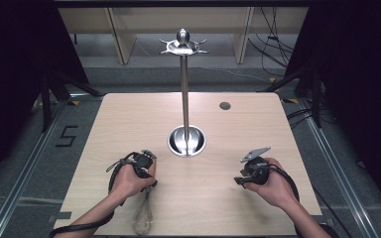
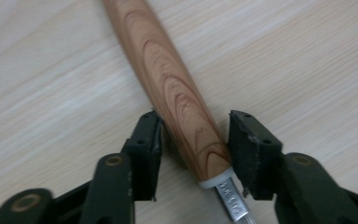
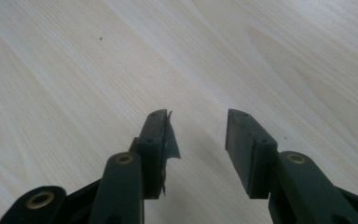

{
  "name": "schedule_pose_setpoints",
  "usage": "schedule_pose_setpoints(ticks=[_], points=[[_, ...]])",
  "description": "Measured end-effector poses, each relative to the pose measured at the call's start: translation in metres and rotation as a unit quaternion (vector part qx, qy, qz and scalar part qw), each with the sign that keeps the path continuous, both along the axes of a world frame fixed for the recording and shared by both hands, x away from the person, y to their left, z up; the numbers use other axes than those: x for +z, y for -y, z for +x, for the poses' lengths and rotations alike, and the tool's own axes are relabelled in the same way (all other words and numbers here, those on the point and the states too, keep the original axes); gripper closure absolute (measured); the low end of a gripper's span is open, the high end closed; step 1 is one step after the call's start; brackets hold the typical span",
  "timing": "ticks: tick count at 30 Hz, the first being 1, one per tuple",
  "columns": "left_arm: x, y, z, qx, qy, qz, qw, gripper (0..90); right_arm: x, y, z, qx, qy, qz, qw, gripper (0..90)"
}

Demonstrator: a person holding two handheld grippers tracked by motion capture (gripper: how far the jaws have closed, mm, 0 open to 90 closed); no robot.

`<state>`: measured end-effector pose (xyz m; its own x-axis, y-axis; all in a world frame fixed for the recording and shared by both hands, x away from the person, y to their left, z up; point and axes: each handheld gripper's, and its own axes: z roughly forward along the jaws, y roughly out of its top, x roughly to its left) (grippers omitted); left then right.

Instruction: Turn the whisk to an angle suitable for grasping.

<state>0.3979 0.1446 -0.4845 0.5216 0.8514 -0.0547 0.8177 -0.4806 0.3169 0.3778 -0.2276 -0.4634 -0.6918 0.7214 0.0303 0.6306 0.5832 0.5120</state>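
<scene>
A whisk lies near the table's front edge, its wire loops (image 1: 143, 218) pointing toward the person. In the left gripper view its wooden handle (image 2: 177, 93) runs away between the jaws, ending in a white collar and metal stem (image 2: 230, 200). My left gripper (image 1: 148, 171) (image 2: 195, 140) is open, its pads straddling the handle's lower end with thin gaps on both sides. The left hand hides most of the handle in the high view. My right gripper (image 1: 244, 173) (image 3: 198, 135) is open over bare wood, with nothing between its pads.
A tall metal utensil stand rises from a round base (image 1: 186, 141) at the table's middle, with hooks at its top (image 1: 182, 45). A small dark disc (image 1: 224, 105) is set in the tabletop (image 1: 129, 119) at the back right. Dark curtains and floor cables surround the table.
</scene>
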Motion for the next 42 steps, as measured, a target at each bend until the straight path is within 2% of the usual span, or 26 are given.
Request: schedule_pose_setpoints(ticks=[1,2,3,4,5,6,8,11,13,14,17,19,21,25,26,27,30,31,34,35,36,37,39,40,41,42], points=[[0.002,-0.003,0.001,-0.007,-0.008,0.022,0.9997,57.1,0.0,0.0,0.0,0.0,-0.001,0.0,1.0,59.8],[0.002,-0.003,0.001,-0.007,-0.008,0.022,0.9997,58.5,0.0,0.0,0.0,0.0,-0.001,0.0,1.0,59.8],[0.005,-0.007,0.002,-0.023,-0.016,0.049,0.9984,59.8,0.001,0.0,-0.001,-0.005,-0.007,0.0,1.0,59.8],[0.005,-0.007,0.002,-0.023,-0.016,0.049,0.9984,60.5,0.001,0.0,-0.001,-0.005,-0.007,0.0,1.0,59.8],[0.002,-0.008,0.002,-0.022,0.005,0.051,0.9985,61.0,0.001,-0.001,-0.001,-0.005,-0.007,-0.001,1.0,59.8],[0.004,-0.009,0.004,-0.025,-0.018,0.056,0.9979,60.8,0.001,0.0,0.0,0.001,-0.006,0.0,1.0,59.7],[0.004,-0.011,0.006,-0.02,-0.018,0.058,0.9979,57.3,0.0,-0.001,-0.001,0.0,-0.007,-0.001,1.0,59.6],[0.006,-0.012,0.009,-0.007,-0.032,0.067,0.9972,53.1,0.0,-0.001,-0.001,0.0,-0.009,0.0,1.0,59.4],[0.004,-0.014,0.01,-0.006,-0.04,0.053,0.9978,52.5,0.0,0.0,-0.001,0.0,-0.009,0.0,1.0,59.3],[0.006,-0.014,0.012,-0.008,-0.043,0.067,0.9968,53.2,0.0,0.0,0.0,0.004,-0.004,0.0,1.0,59.2],[0.005,-0.015,0.013,-0.004,-0.043,0.06,0.9973,59.3,0.0,0.0,0.0,0.004,-0.004,0.0,1.0,59.1],[0.007,-0.016,0.014,-0.006,-0.049,0.066,0.9966,63.2,0.0,0.0,0.0,0.006,-0.004,0.0,1.0,59.0],[0.006,-0.017,0.015,-0.003,-0.065,0.046,0.9968,65.2,0.0,0.0,0.0,0.007,-0.004,0.0,1.0,59.0],[0.006,-0.023,0.014,-0.004,-0.065,0.039,0.9971,68.0,0.0,0.001,0.0,0.004,-0.004,0.001,1.0,59.0],[0.006,-0.023,0.014,-0.004,-0.065,0.039,0.9971,68.2,0.0,0.001,-0.002,-0.004,-0.014,0.002,0.9999,58.9],[0.006,-0.025,0.013,0.004,-0.055,0.033,0.9979,68.2,0.0,0.001,-0.001,-0.002,-0.009,0.002,1.0,58.9],[0.007,-0.029,0.011,0.003,-0.03,0.02,0.9993,68.3,0.0,0.002,-0.001,-0.002,-0.008,0.002,1.0,58.7],[0.008,-0.029,0.01,0.015,-0.019,0.004,0.9997,68.4,0.0,0.001,-0.001,-0.004,-0.009,0.002,1.0,58.5],[0.019,-0.033,0.007,0.014,0.013,-0.011,0.9998,68.4,0.0,0.001,-0.001,-0.005,-0.003,0.002,1.0,57.9],[0.023,-0.035,0.006,0.014,0.023,-0.023,0.9994,68.4,0.0,0.001,-0.001,-0.007,-0.002,0.004,1.0,57.7],[0.023,-0.035,0.006,0.014,0.023,-0.023,0.9994,68.4,0.0,0.001,-0.001,-0.007,-0.001,0.006,1.0,57.6],[0.03,-0.039,0.002,0.013,0.047,-0.05,0.9975,68.4,0.001,0.002,-0.001,-0.001,0.002,0.006,1.0,57.4],[0.037,-0.043,-0.002,0.017,0.07,-0.074,0.9946,68.4,0.002,0.003,-0.002,-0.005,0.004,0.006,1.0,57.4],[0.037,-0.043,-0.002,0.017,0.07,-0.074,0.9946,68.4,0.002,0.004,-0.002,-0.002,0.01,0.009,0.9999,57.4],[0.043,-0.048,-0.005,0.01,0.093,-0.099,0.9906,68.4,0.003,0.004,-0.002,-0.002,0.015,0.012,0.9998,57.3],[0.043,-0.048,-0.005,0.01,0.093,-0.099,0.9906,68.5,0.003,0.005,-0.001,0.0,0.021,0.011,0.9997,57.3]])
